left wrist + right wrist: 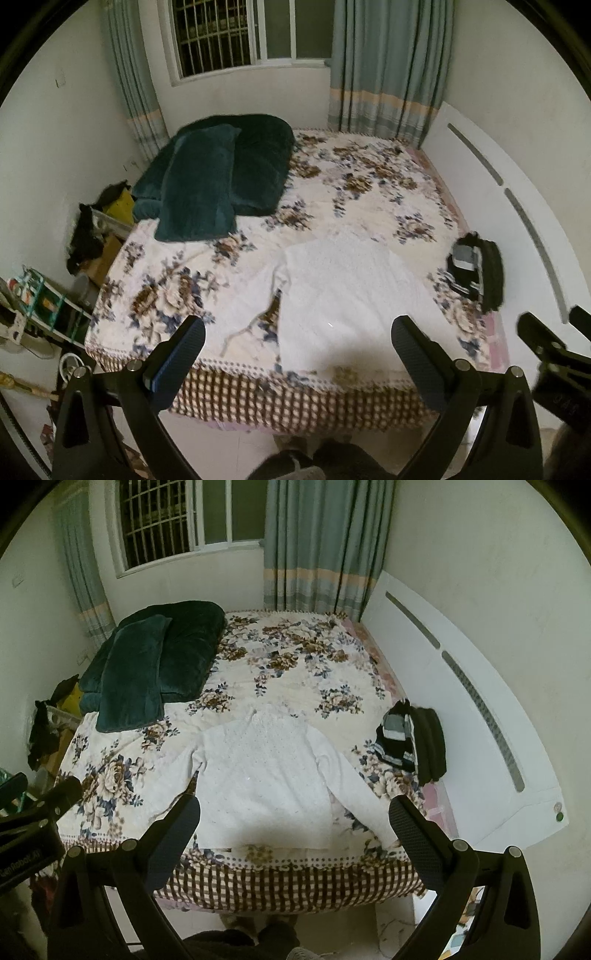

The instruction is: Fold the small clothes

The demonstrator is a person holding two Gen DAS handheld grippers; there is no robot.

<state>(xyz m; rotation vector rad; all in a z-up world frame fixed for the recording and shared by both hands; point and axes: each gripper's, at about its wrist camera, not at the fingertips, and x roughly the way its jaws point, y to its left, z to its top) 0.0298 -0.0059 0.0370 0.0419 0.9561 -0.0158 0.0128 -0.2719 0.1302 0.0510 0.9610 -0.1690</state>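
While the white knitted long-sleeved sweater (262, 775) lies flat at the near edge of the floral bedspread (295, 657), both the left gripper (297, 343) and right gripper (295, 819) hover released, holding nothing. Pinching bedspread with a sleeve could drag both.

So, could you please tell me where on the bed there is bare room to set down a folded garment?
The far half of the floral bedspread is free, between the dark green bedding and the headboard side. The near-left corner is also bare. The near middle is taken by the white sweater, and the right edge by the dark clothes pile.
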